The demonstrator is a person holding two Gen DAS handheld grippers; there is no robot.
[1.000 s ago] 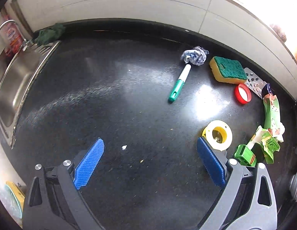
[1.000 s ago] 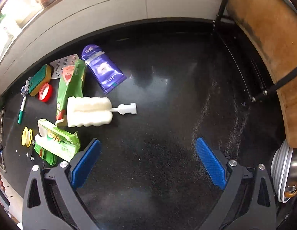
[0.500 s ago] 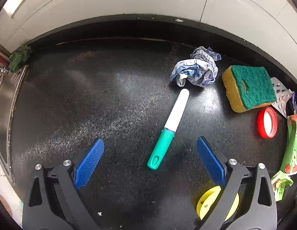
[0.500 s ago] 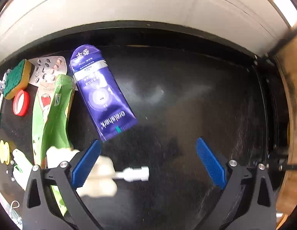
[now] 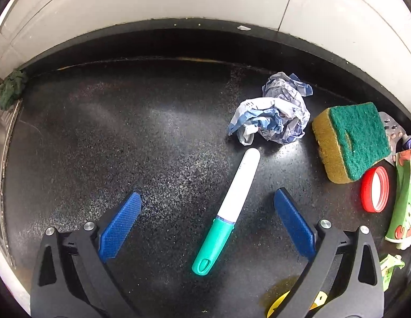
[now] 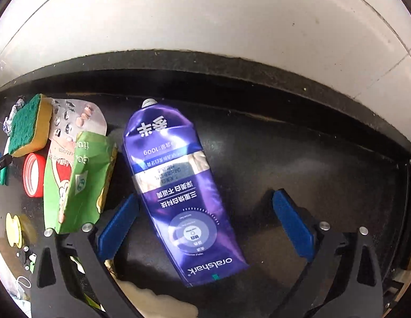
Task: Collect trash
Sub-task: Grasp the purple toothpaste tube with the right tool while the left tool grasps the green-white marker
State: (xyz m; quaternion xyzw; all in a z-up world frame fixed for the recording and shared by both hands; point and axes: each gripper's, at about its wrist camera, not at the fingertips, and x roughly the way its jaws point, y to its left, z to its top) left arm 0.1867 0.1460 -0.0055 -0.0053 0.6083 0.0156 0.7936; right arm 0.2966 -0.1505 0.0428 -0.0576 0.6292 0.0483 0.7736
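My left gripper (image 5: pixel 208 224) is open, its blue pads either side of a white and teal marker pen (image 5: pixel 229 210) lying on the black counter. A crumpled blue-white paper ball (image 5: pixel 274 116) lies just beyond the pen. My right gripper (image 6: pixel 205 225) is open around a flattened purple toothpaste tube (image 6: pixel 176 185) lying on the counter, cap end toward the wall. A crushed green carton (image 6: pixel 80 180) lies left of the tube, by the left pad.
A yellow-green sponge (image 5: pixel 351 143), a red lid (image 5: pixel 375 192), a pill blister pack (image 6: pixel 75 119) and a yellow tape roll (image 6: pixel 13 229) lie between the two grippers. A white foam brush (image 6: pixel 157 302) sits under the right gripper. The white tiled wall (image 5: pixel 205 5) stands close behind.
Both grippers moved forward toward the wall and lower: the left one now straddles the pen, the right one now straddles the purple tube. Both stayed open.
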